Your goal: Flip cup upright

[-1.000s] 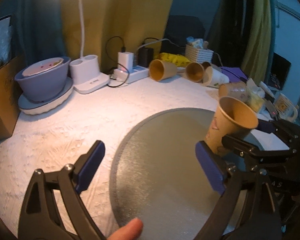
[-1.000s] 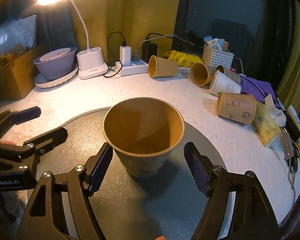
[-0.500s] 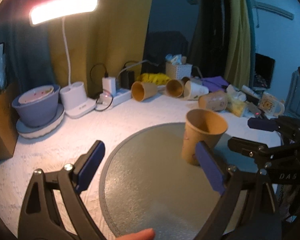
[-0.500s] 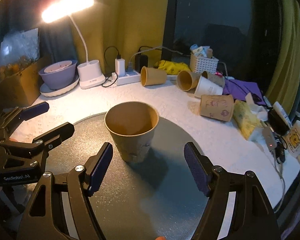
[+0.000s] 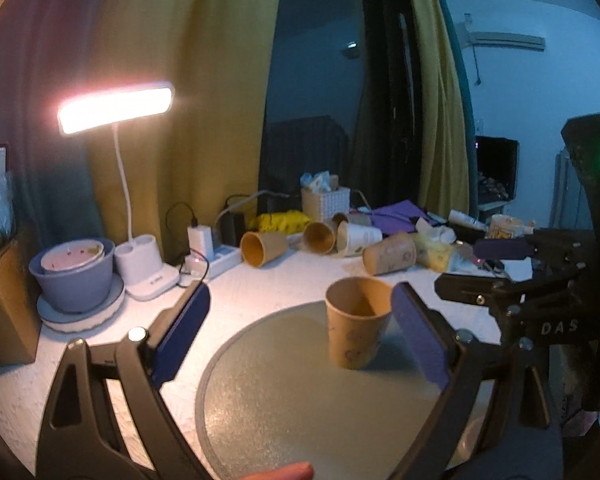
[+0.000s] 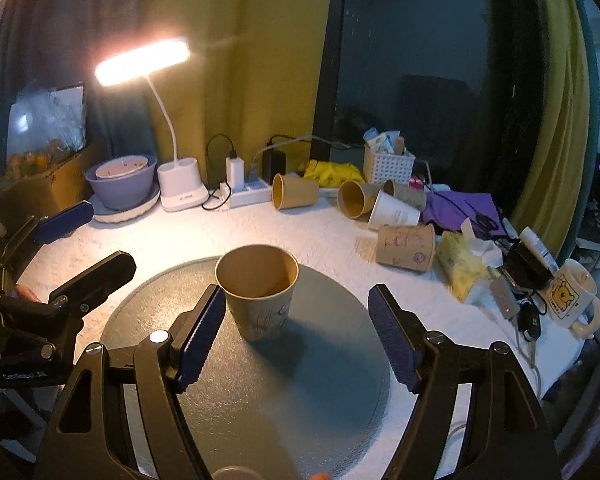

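A brown paper cup (image 5: 356,320) (image 6: 258,290) stands upright, mouth up, on a round grey mat (image 5: 300,400) (image 6: 260,392). My left gripper (image 5: 300,336) is open and empty, raised above the mat, with the cup between its fingers but farther away. My right gripper (image 6: 296,336) is open and empty, pulled back from the cup, which stands free near its left finger. The right gripper also shows at the right of the left wrist view (image 5: 500,268). The left gripper shows at the left of the right wrist view (image 6: 80,248).
Several paper cups (image 6: 296,192) (image 6: 406,246) lie on their sides at the back of the white table. A lit desk lamp (image 6: 180,188), a purple bowl (image 6: 120,180), a power strip (image 6: 248,196), a white basket (image 6: 388,166), a tissue pack (image 6: 460,264) and a mug (image 6: 568,300) stand around.
The cup went from tilted between the right gripper's fingers to standing upright and free on the mat. Both grippers have drawn back and up from it.
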Motion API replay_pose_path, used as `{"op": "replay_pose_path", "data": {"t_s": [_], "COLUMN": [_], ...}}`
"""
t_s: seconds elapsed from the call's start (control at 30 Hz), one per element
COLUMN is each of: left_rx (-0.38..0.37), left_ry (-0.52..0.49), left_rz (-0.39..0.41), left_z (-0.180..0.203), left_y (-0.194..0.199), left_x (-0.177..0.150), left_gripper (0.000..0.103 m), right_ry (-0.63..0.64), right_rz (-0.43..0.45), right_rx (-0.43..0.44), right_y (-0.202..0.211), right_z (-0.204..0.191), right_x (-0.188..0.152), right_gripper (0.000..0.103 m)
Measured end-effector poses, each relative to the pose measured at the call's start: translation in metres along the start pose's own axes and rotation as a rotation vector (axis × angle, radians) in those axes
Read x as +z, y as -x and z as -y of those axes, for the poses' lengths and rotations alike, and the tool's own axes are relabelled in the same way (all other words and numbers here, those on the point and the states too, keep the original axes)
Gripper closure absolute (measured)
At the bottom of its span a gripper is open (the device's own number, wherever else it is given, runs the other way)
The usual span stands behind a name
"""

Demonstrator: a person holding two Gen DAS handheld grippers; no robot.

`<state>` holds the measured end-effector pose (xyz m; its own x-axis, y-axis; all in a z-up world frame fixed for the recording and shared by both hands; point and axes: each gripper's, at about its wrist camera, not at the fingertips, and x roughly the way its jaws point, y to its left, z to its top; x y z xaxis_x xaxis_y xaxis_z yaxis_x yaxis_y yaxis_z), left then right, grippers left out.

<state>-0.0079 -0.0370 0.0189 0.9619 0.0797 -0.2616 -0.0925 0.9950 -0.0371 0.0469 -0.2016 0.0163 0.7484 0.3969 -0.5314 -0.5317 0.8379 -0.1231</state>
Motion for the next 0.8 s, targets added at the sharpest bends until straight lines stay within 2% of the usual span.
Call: {"op": "replay_pose_path", "data": {"t_s": [0.47, 0.8], "left_rx": [-0.028, -0.016], "left_ry": [0.046, 0.065], "left_rz": [0.145, 0.152], "left_z": [-0.010, -0.014], "left_y": [0.030, 0.032], "left_x": [0.012, 0.012], "left_gripper": [0.010, 0.010], "right_ry": [0.005, 0.005], "right_rz": [0.112, 0.125], "right_rx": [-0.027, -0.026], "right_y": [0.028, 0.032], "right_z": [-0.002, -0.003], "right_x": [0.006, 0.008], "right_gripper": [0.026, 0.026]}}
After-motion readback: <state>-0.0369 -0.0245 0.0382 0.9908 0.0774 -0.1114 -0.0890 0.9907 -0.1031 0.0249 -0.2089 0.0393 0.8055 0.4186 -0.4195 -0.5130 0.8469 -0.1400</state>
